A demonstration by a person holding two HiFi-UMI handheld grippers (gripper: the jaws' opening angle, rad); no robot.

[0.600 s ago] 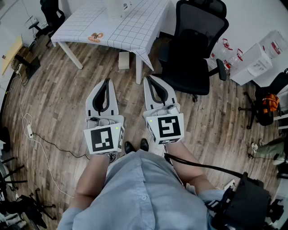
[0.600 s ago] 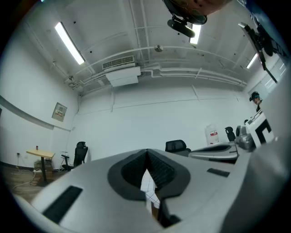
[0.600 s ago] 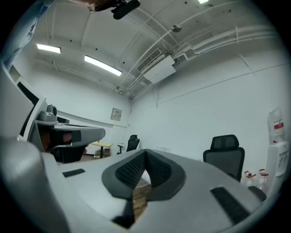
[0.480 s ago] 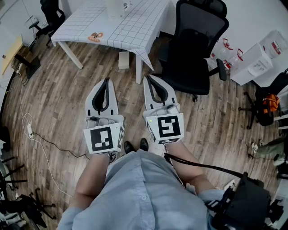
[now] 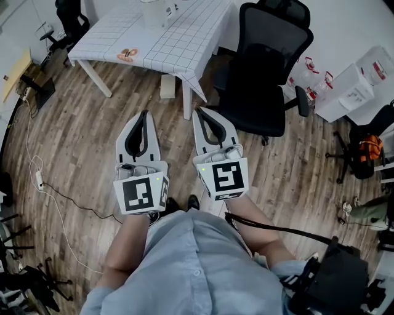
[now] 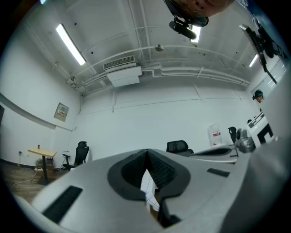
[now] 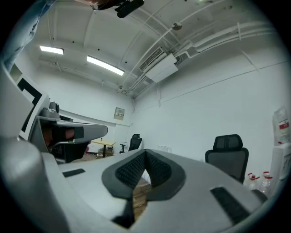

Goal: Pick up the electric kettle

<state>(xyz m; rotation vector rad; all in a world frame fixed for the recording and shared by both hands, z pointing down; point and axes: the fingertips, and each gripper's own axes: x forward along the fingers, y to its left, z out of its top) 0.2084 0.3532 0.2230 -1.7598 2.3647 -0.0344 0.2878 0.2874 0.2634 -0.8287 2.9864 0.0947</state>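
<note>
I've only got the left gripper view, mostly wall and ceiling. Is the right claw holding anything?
Observer: No. In the right gripper view the right claw is shut and empty, with only wood floor showing behind it.
Operator: Where's the table?
Observer: In the head view the grid-cloth table stands ahead of the left claw, across the floor.
Operator: Is the kettle on it?
Observer: A white vessel stands near its far edge, cut off by the frame. I can't tell whether it's the kettle.
</note>
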